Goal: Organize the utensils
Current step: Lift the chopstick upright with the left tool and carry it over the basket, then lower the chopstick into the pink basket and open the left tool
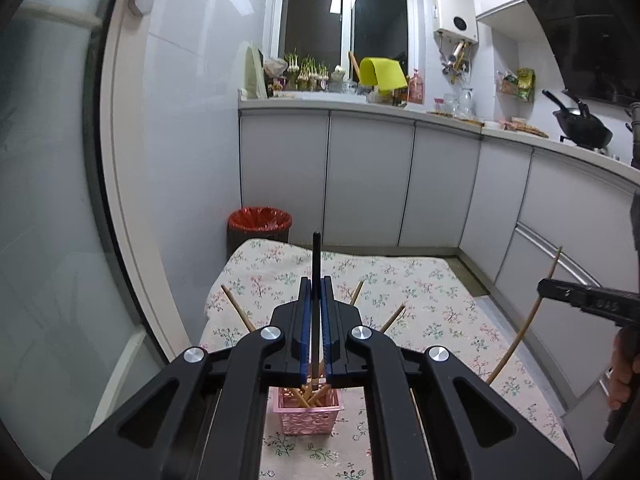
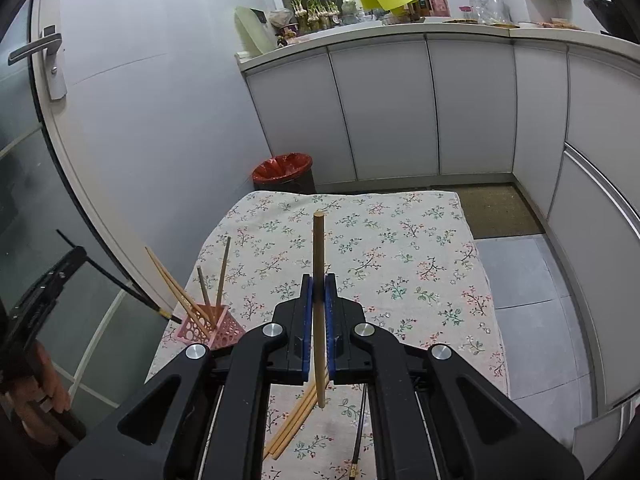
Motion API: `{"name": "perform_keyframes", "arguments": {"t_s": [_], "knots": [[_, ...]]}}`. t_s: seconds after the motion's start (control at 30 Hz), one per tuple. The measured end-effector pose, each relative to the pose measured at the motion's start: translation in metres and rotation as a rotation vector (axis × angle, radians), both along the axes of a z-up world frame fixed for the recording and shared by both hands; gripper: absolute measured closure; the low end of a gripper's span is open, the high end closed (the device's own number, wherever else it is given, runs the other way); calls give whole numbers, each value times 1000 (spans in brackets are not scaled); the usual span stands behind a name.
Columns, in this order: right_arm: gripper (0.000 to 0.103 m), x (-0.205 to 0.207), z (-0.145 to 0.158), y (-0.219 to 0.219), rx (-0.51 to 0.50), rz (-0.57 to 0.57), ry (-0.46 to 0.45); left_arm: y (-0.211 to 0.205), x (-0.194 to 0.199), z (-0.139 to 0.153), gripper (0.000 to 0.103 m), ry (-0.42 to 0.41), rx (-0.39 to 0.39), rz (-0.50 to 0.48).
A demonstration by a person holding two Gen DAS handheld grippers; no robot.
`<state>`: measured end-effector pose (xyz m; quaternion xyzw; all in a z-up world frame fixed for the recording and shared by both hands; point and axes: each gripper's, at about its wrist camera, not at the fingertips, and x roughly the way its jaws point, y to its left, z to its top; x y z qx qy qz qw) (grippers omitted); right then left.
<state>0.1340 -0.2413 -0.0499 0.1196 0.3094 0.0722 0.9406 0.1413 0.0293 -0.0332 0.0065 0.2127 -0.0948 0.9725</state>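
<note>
My left gripper [image 1: 316,280] is shut on a black chopstick [image 1: 316,254] that stands upright between the blue pads. Its lower end hangs just above a pink basket [image 1: 310,412] holding several wooden chopsticks. My right gripper [image 2: 319,278] is shut on a wooden chopstick [image 2: 319,236], held upright over the flowered tablecloth [image 2: 400,240]. In the right wrist view the pink basket [image 2: 218,328] stands at the table's left edge, with the left gripper [image 2: 76,260] and its black chopstick [image 2: 120,284] slanting down beside it. Loose wooden chopsticks [image 2: 294,424] and a black chopstick [image 2: 357,436] lie under my right gripper.
A bin with a red liner [image 2: 284,170] stands beyond the table's far edge. White cabinets [image 2: 384,108] run along the back and right. A glass door [image 2: 36,184] is close on the left. A brown mat [image 2: 496,208] lies on the floor to the right.
</note>
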Motion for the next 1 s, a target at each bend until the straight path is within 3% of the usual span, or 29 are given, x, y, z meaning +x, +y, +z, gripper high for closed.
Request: {"name": "perform_keyframes", "arguments": {"t_s": [0.17, 0.43, 0.47, 0.53, 0.57, 0.6, 0.73, 0.83, 1.0], "knots": [[98, -2, 3, 14, 1, 26, -7, 2, 23, -23, 98, 66, 27, 26], [98, -7, 17, 45, 26, 77, -49, 13, 55, -57, 97, 164, -15, 35], [98, -6, 19, 48, 31, 83, -53, 15, 54, -59, 94, 171, -16, 40], [98, -7, 23, 55, 43, 94, -66, 21, 52, -58, 77, 177, -22, 56], [98, -7, 26, 60, 51, 99, -76, 24, 50, -58, 61, 178, -28, 65], [98, -7, 29, 64, 58, 105, -87, 28, 47, -57, 58, 180, -37, 73], [98, -5, 39, 81, 82, 126, -125, 42, 41, -61, 56, 227, -34, 90], [98, -1, 43, 95, 92, 140, -157, 52, 39, -67, 48, 261, -27, 119], [98, 15, 33, 112, 114, 135, -183, 68, 40, -78, 45, 310, -20, 144]]}}
